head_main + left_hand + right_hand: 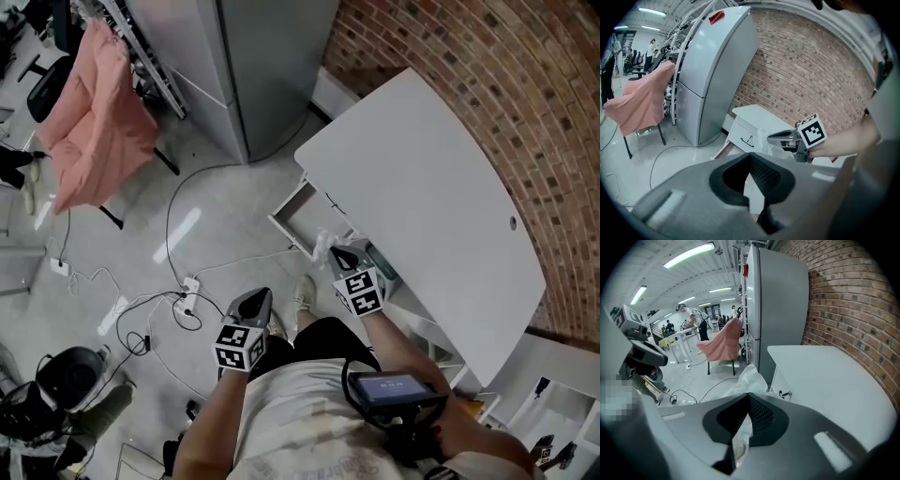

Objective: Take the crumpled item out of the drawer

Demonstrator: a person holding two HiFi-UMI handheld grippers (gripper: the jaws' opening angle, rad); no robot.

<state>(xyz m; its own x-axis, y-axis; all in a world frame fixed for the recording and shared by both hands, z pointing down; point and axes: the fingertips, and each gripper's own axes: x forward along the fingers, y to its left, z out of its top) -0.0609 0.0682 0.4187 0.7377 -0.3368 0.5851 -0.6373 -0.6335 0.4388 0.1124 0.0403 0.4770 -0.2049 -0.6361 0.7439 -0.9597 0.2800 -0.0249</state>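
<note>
Crumpled item [323, 246], a clear plastic wad, is gripped by the R gripper [339, 255] and is seen over the inner end of the open drawer [289, 214], just beside the table edge. Whether it touches the drawer can't be told.

At far L of the head view, a pink cloth [94, 122] is draped over a chair, w/ cables [178, 291] strewn on the floor below it. A grey cabinet [253, 66] is stood further R. The L gripper [253, 300] is held low over the floor, well apart from the drawer. In the L gripper view its jaws [750, 157] are clenched together w/ nothing between, and the drawer front [743, 136] w/ its handle is seen beyond.

In the R gripper view the jaws [749, 397] are clamped on the plastic [743, 380], which is bunched out ahead of the tips and trails down between the pads.

Further R, the white table [422, 187] is set against a brick wall [450, 56].
</note>
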